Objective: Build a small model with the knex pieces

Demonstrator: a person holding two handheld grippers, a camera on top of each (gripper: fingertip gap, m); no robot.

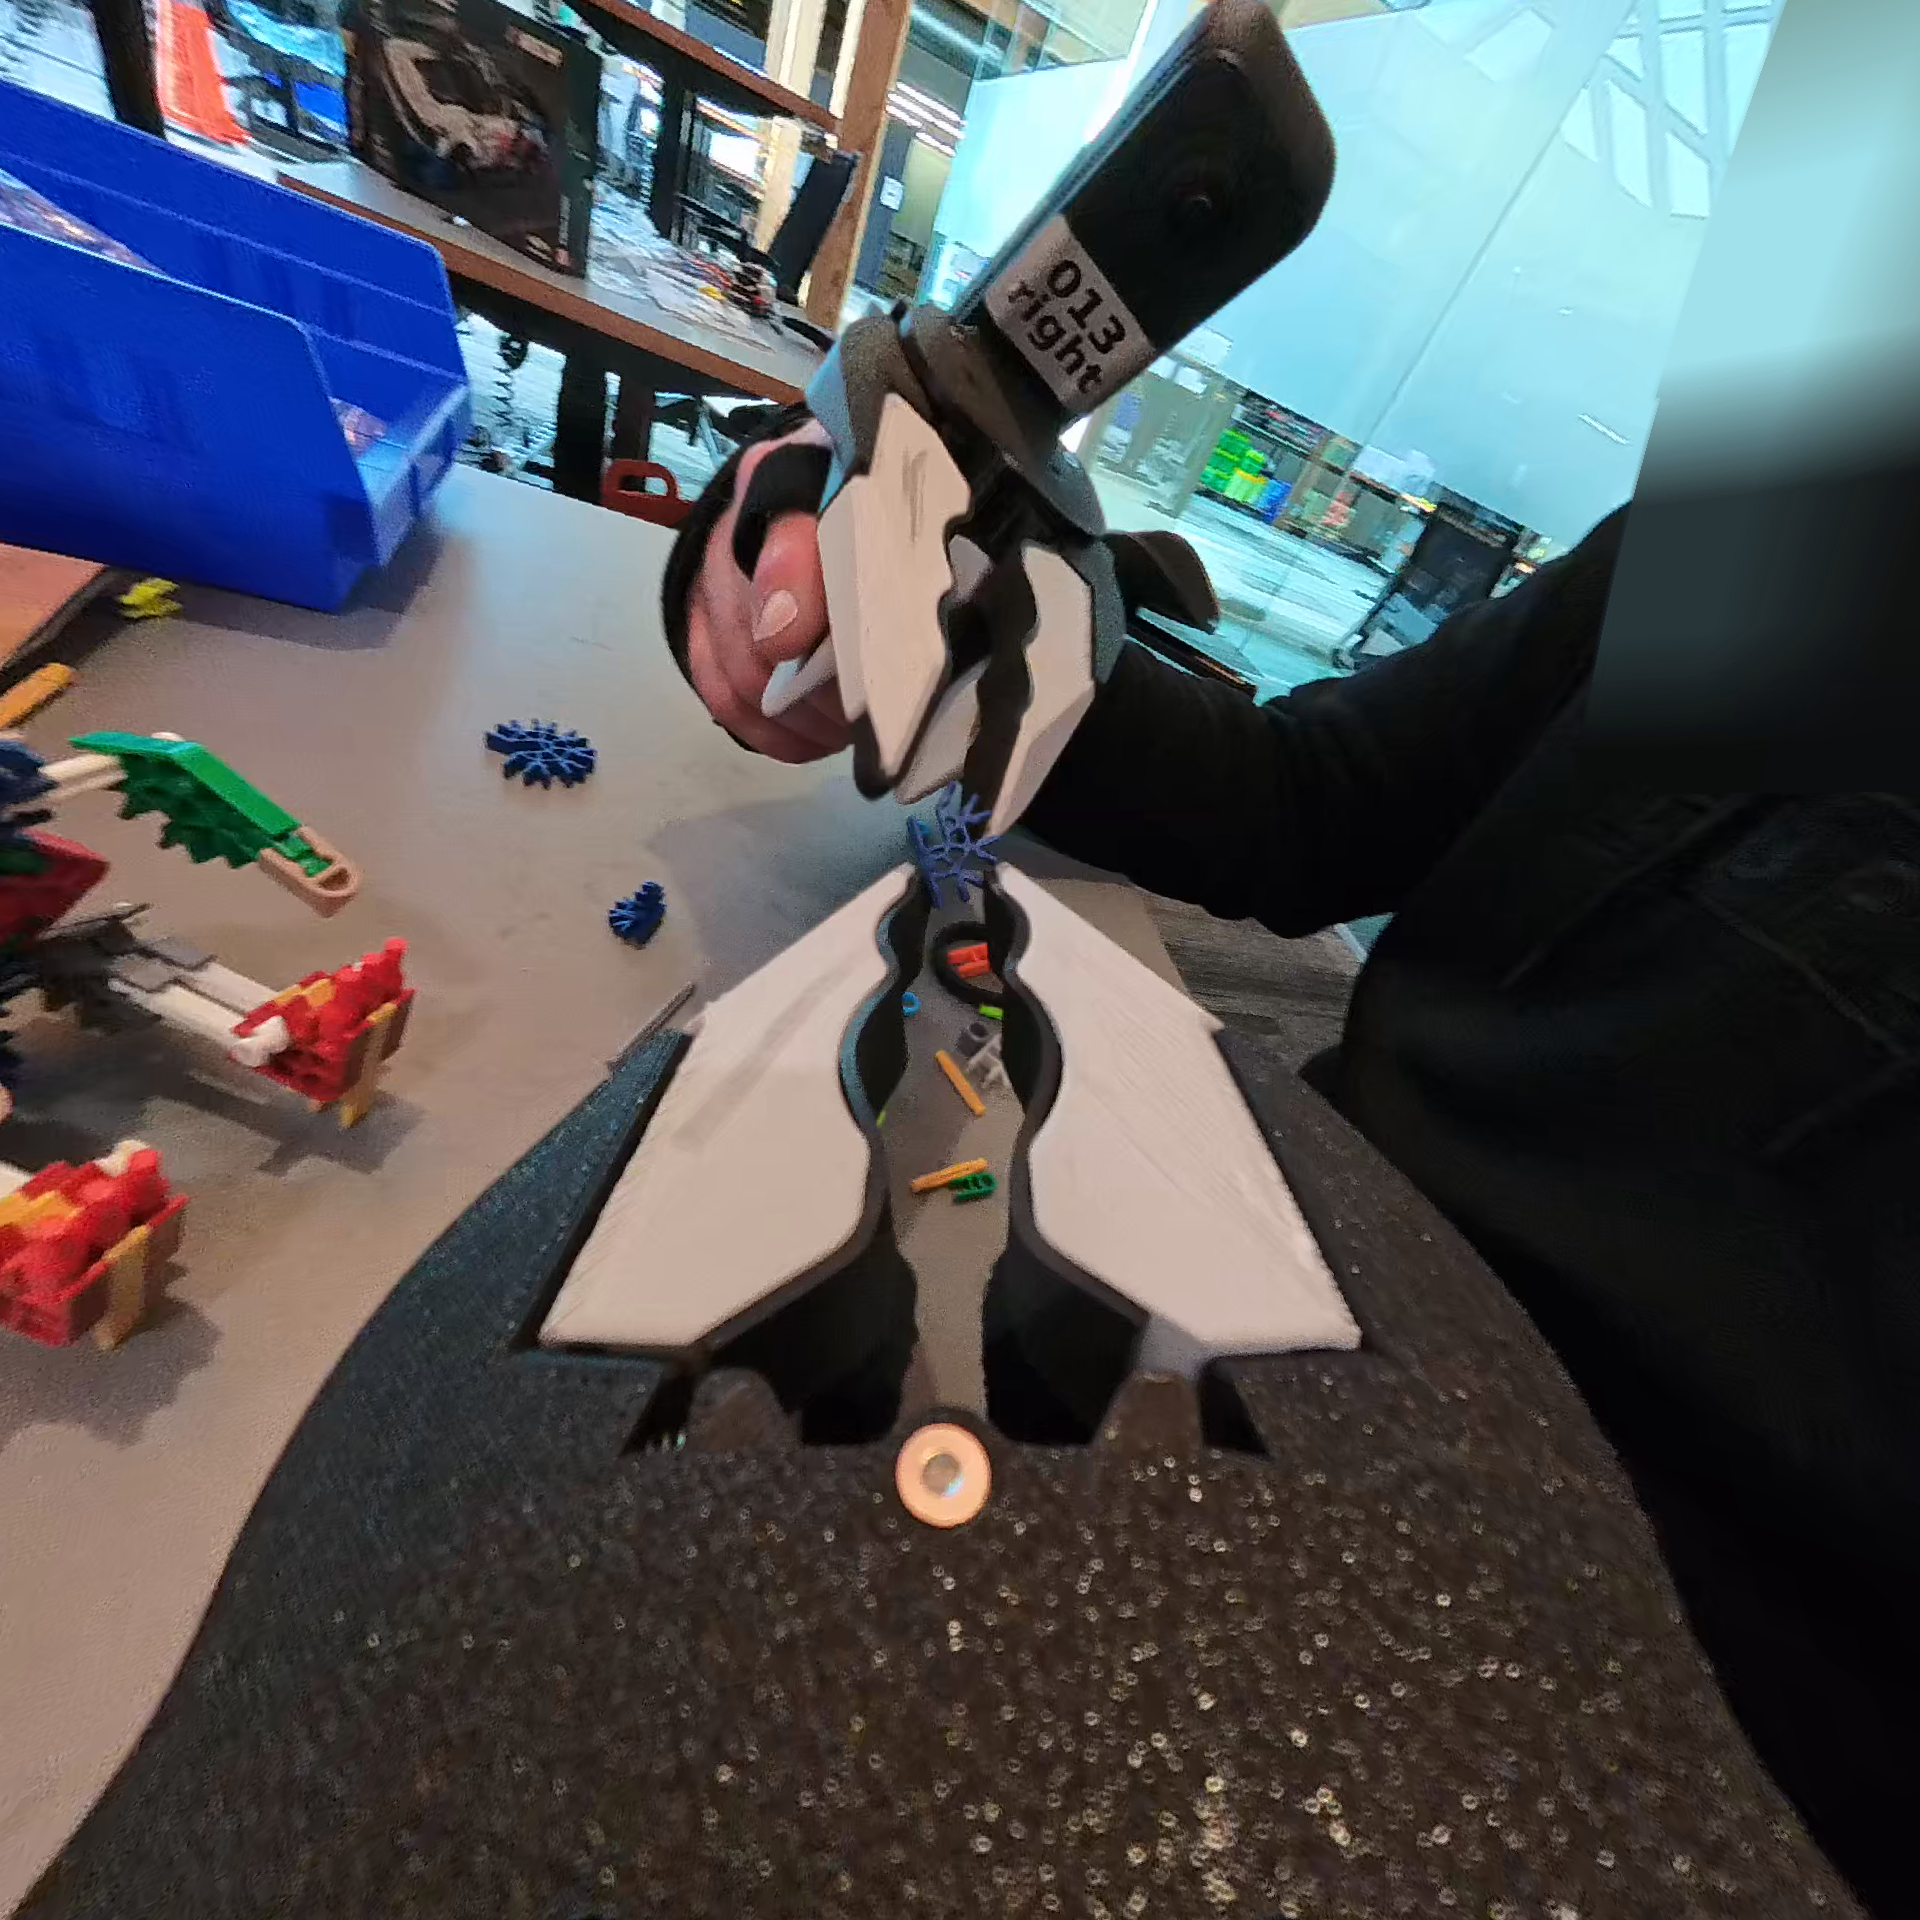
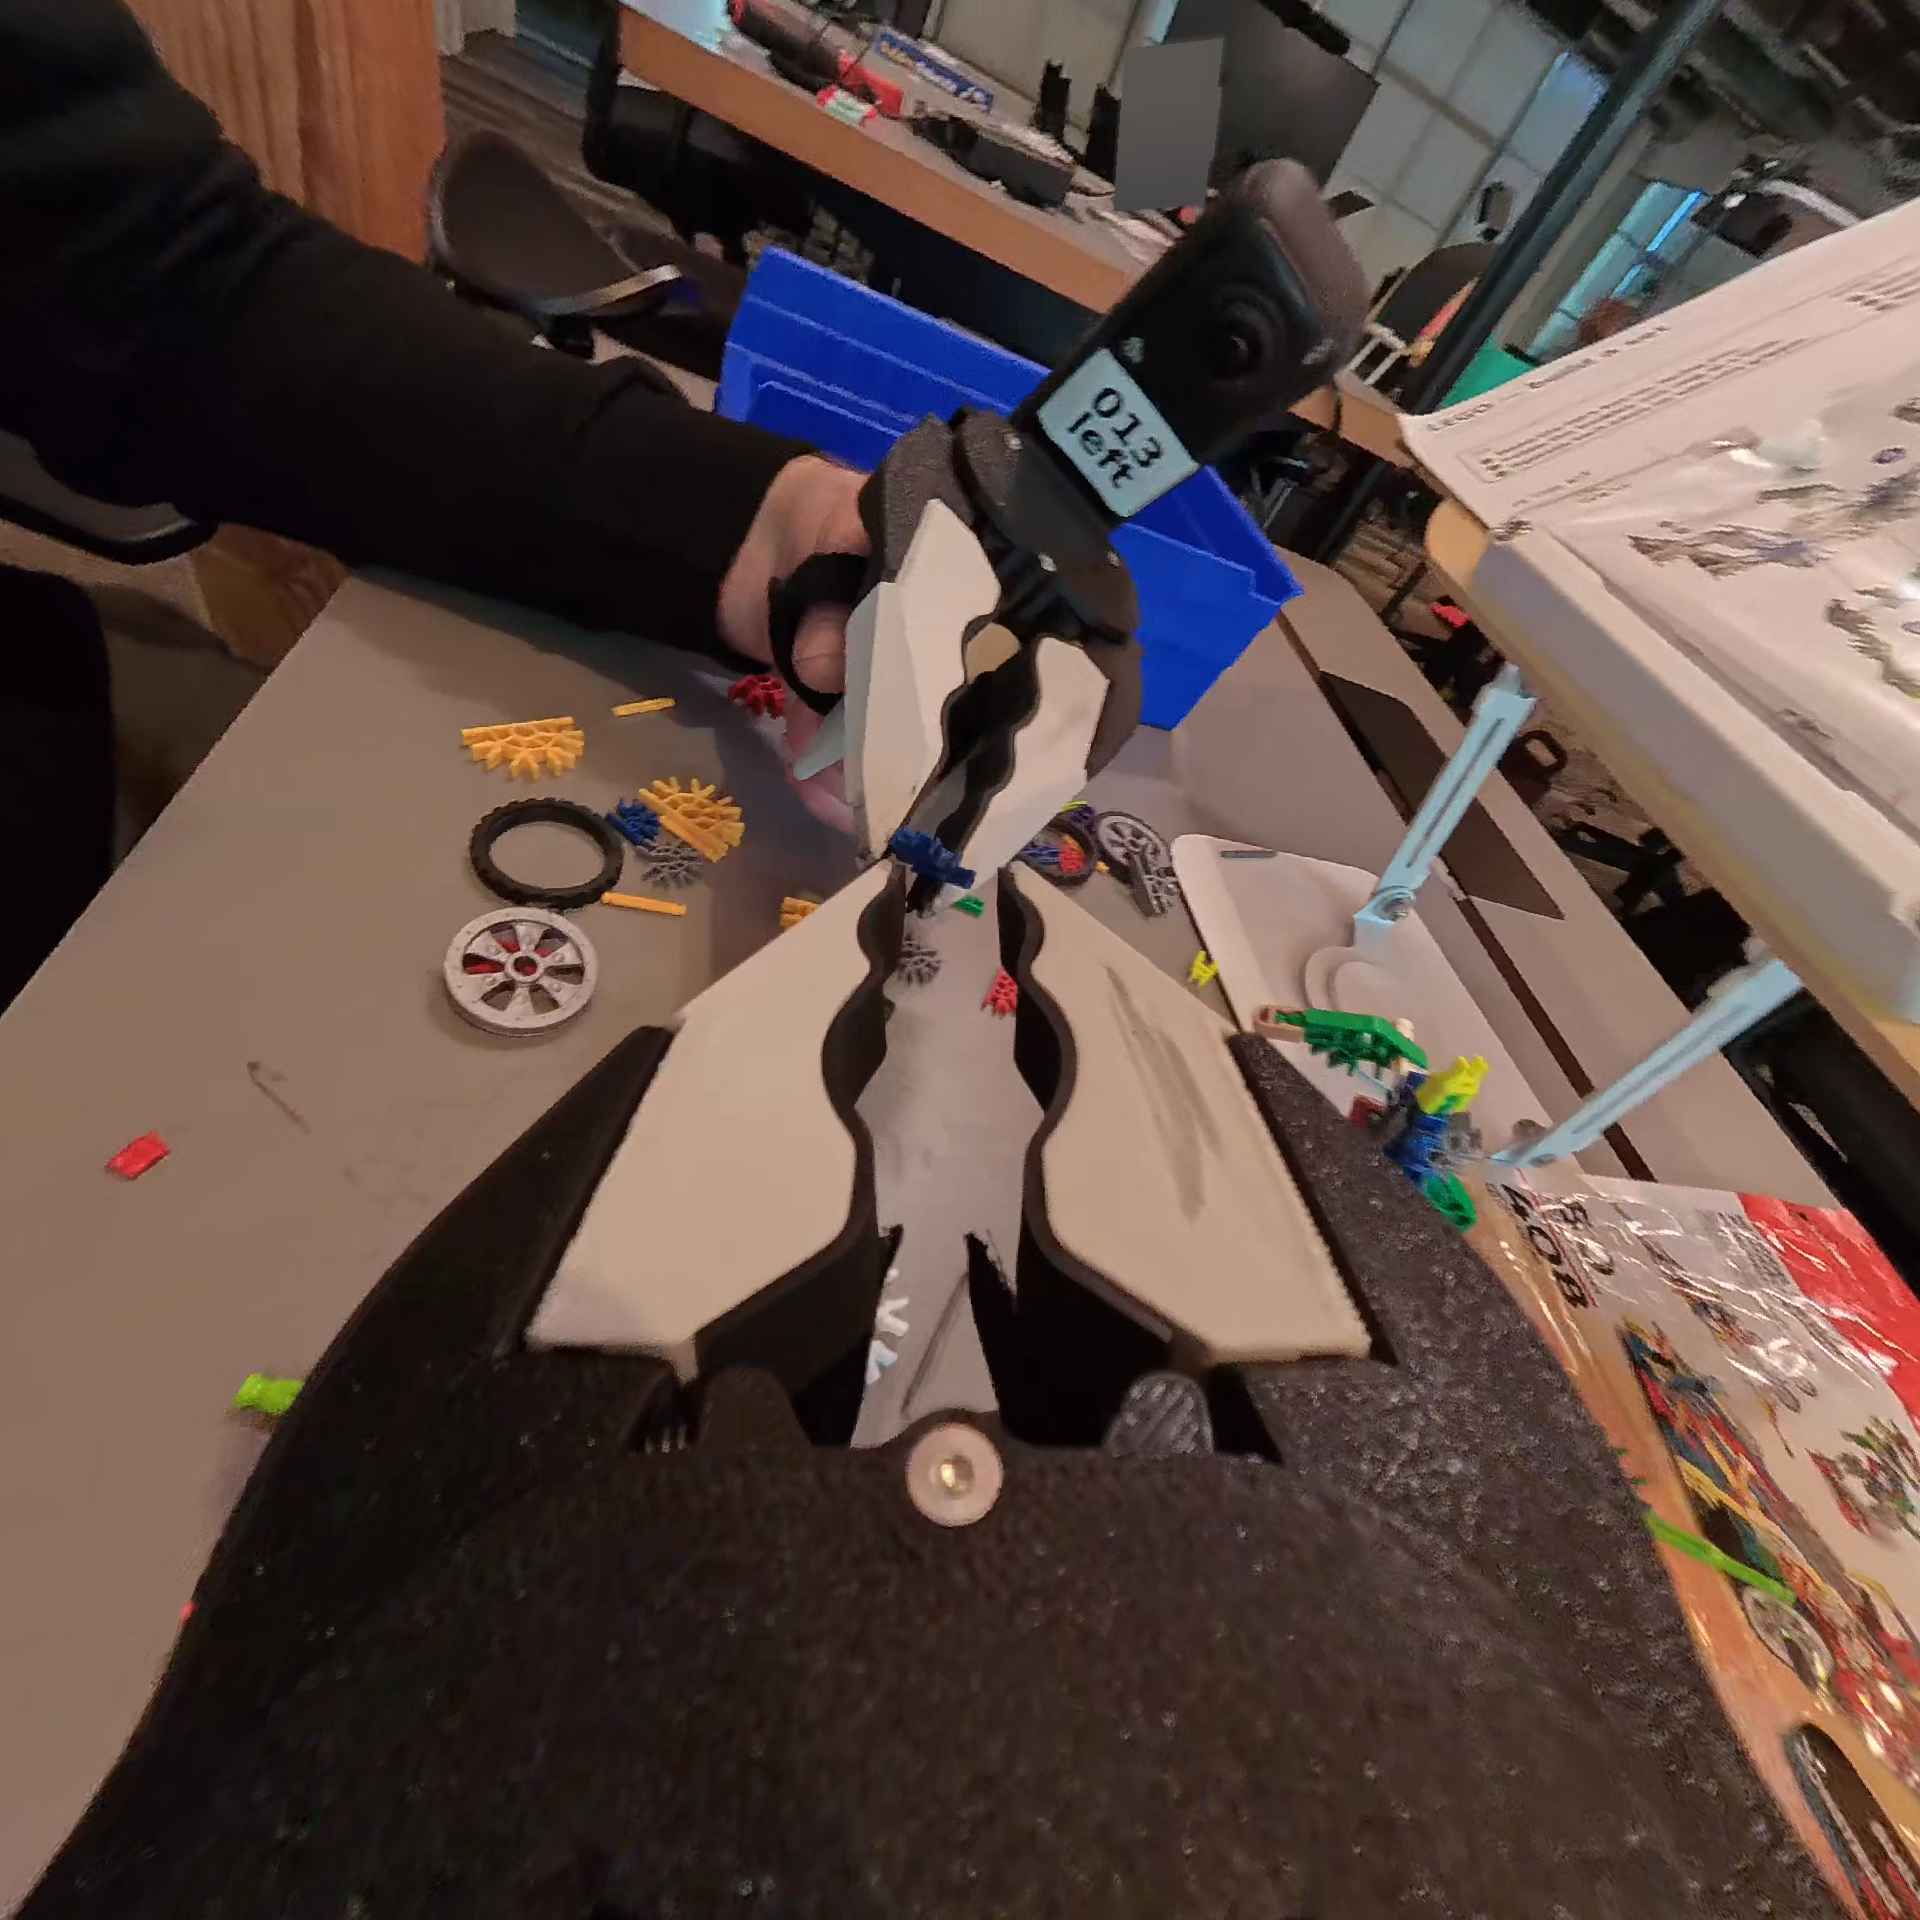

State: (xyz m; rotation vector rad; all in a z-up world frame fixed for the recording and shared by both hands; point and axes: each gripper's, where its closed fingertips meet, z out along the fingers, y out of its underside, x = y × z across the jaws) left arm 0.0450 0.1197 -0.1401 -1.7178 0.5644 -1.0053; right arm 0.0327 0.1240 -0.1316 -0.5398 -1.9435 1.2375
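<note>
meeting tip to tip above the counter [image 2: 312,883], both tools pinch one blue snowflake connector [image 1: 951,847]. the left gripper [image 1: 951,883] jaws are clenched on its lower spokes; the right gripper [image 1: 961,800] jaws clamp its upper rim. the piece looks light, stiff, thin-spoked plastic, best gripped across the flat faces. a black tyre [image 2: 545,854] and yellow connectors [image 2: 691,816] lie left of the right jaws.

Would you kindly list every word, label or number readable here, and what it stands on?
I may not quote writing; these things bear it:
White label above the right tongs: legible.
Pale label above the left tongs: legible.
Wrapped booklet: large print legible.
White sheet: blurred.
</note>
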